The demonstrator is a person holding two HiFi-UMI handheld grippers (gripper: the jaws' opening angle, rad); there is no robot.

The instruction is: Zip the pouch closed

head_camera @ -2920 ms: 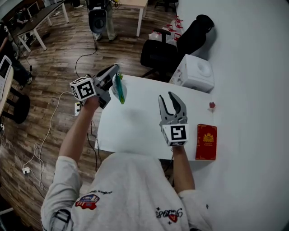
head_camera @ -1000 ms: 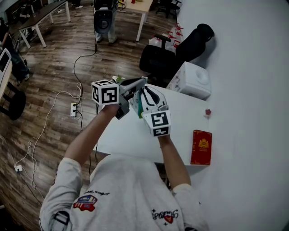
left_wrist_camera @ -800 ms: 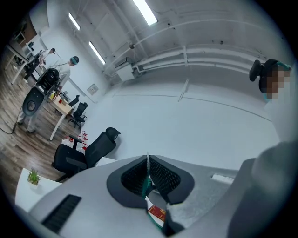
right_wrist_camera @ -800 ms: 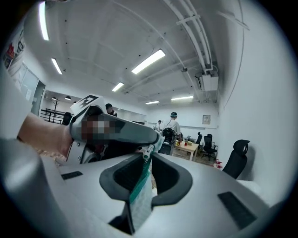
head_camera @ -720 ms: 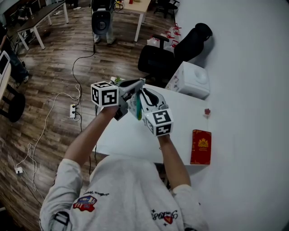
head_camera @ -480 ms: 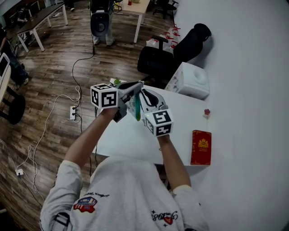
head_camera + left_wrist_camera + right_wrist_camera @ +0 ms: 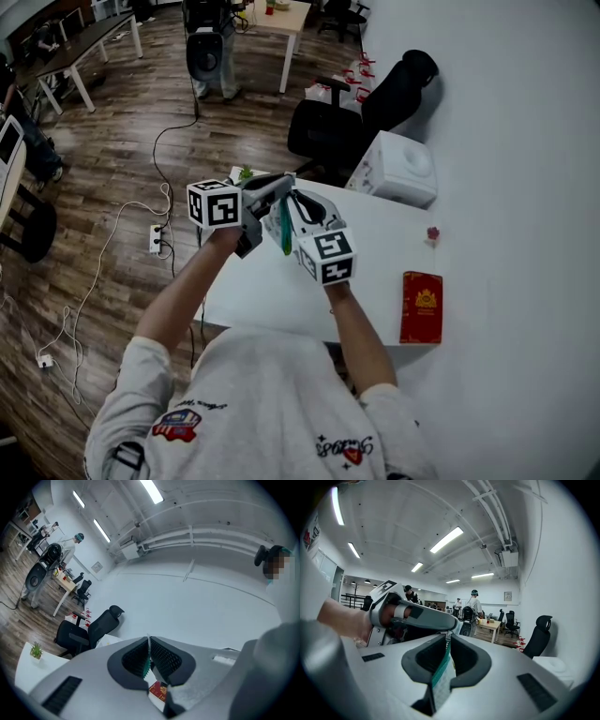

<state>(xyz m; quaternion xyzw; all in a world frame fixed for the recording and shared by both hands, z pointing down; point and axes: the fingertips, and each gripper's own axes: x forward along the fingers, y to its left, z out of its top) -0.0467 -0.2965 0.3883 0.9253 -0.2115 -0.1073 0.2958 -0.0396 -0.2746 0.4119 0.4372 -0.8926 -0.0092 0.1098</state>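
Both tools have come together since the earlier frame, when they stood well apart: the left one held the pouch out past the worktop's corner and the right one hung wide open over the worktop.

At the left, the left tool (image 7: 149, 642) points level and is clamped tight on a thin edge of the pouch (image 7: 284, 229). The pouch hangs in the air between the two tools, edge-on to the head view, above the far left part of the worktop (image 7: 258, 286) and touching nothing else. Its green strip and a row of zip teeth show between the left tool's pads.

Next to it, the right tool (image 7: 447, 638) comes in from the other side, tilted slightly down. Its jaws are narrow and closing, with the pouch's top edge between them and the tips already pinching there. Whether they have the zip slider or only cloth I cannot tell. Further right on the worktop lie a small red object (image 7: 432, 232) and a red booklet (image 7: 421, 307), and a white box (image 7: 401, 167) stands behind them, all well clear.

The main risk is a grip on cloth instead of the slider: a pull would then crumple the pouch and close nothing. A pull harder than the left tool's thin hold could also drag the pouch free and drop it.
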